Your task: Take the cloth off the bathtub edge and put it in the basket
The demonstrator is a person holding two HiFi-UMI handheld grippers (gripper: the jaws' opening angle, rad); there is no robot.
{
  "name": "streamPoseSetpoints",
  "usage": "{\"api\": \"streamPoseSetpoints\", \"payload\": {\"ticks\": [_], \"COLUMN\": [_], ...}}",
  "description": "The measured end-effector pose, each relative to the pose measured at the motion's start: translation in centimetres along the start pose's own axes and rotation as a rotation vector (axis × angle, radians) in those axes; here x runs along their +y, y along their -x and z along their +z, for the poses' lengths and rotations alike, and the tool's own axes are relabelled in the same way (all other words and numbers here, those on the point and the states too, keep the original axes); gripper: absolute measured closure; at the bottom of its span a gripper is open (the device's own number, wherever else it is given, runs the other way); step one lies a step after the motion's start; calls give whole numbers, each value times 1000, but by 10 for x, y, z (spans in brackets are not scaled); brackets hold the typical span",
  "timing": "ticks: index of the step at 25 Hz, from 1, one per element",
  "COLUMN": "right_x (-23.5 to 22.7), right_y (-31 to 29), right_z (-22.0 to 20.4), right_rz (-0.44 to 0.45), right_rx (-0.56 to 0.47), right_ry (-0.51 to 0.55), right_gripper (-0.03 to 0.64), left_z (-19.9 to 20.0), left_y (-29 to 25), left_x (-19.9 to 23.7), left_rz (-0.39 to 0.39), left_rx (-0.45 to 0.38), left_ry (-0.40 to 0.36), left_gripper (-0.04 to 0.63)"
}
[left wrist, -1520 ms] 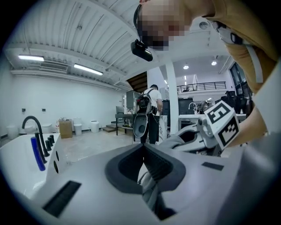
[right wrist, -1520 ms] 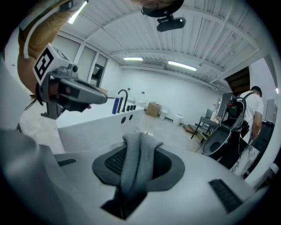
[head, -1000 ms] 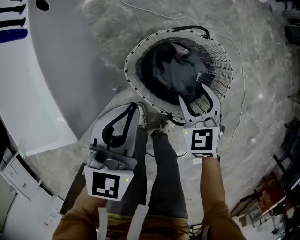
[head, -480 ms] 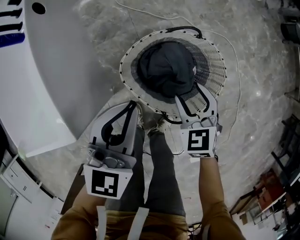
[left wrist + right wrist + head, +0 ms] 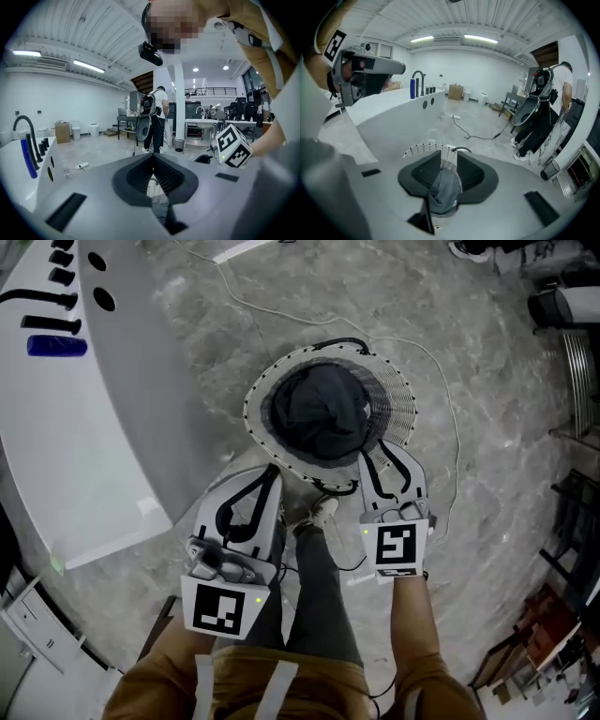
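The dark grey cloth (image 5: 323, 413) lies bunched inside the round white wire basket (image 5: 398, 395) on the floor, and neither gripper touches it. My right gripper (image 5: 387, 454) hovers over the basket's near rim. Its jaws have just been closing, and a narrow gap with nothing in it remains between them. In the right gripper view the cloth (image 5: 443, 187) and the basket (image 5: 417, 150) show through the gap of the right gripper (image 5: 449, 157). My left gripper (image 5: 272, 472) is shut and empty, near the basket's left side. The left gripper (image 5: 152, 158) points out across the room.
The white bathtub (image 5: 84, 427) curves along the left, with a black faucet and a blue bottle (image 5: 56, 345) on its edge. A thin cable (image 5: 450, 418) loops on the floor round the basket. My own shoe (image 5: 319, 512) is just below it. A person (image 5: 539, 117) stands farther off.
Both grippers have lifted and now sit farther above the basket. The right gripper has drawn back from over the cloth and its jaws are narrower. The cloth has settled in the basket.
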State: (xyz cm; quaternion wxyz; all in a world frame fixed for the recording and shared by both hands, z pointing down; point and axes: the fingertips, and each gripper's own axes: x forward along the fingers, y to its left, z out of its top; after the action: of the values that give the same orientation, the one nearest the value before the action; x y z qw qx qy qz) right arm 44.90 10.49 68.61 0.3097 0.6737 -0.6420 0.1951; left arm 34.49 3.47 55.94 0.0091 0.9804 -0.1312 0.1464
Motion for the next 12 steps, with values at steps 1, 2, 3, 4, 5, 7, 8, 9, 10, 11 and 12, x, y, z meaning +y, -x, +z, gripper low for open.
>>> {"api": "streamPoseSetpoints", "payload": {"ticks": [1, 2, 3, 4, 5, 7, 8, 9, 10, 11, 12], "right_x": [-2, -4, -7, -11, -16, -26, -31, -36, -40, -44, -48], "right_y": [10, 19, 29, 39, 50, 72, 85, 98, 111, 124, 138], "right_z": [10, 20, 29, 39, 47, 64, 73, 82, 92, 102, 111], "right_rz": [-12, -26, -42, -59, -75, -103, -115, -128, -144, -162, -180], "right_rx": [-8, -19, -34, -51, -68, -98, -112, -127, -143, -164, -190], "right_ry": [3, 5, 4, 2, -3, -23, -37, -54, -73, -95, -120], "right_gripper": [515, 538, 557, 577, 596, 611, 611, 611, 612, 612, 612], "left_z": [8, 16, 24, 32, 40, 59, 69, 79, 90, 100, 111], "left_y": [3, 7, 10, 13, 16, 22, 25, 26, 28, 30, 33], "left_x": [-1, -1, 0, 1, 2, 5, 5, 5, 6, 7, 8], "left_rz": [-6, -9, -10, -9, -5, -2, -5, -11, -16, -17, -16], "left_rx": [-1, -3, -6, -11, -18, -40, -53, -64, -73, -84, -95], "left_ry": [-6, -12, -17, -19, -20, -24, -29, -35, -39, -38, -35], "left_gripper": [589, 589, 589, 589, 589, 589, 589, 589, 589, 589, 589]}}
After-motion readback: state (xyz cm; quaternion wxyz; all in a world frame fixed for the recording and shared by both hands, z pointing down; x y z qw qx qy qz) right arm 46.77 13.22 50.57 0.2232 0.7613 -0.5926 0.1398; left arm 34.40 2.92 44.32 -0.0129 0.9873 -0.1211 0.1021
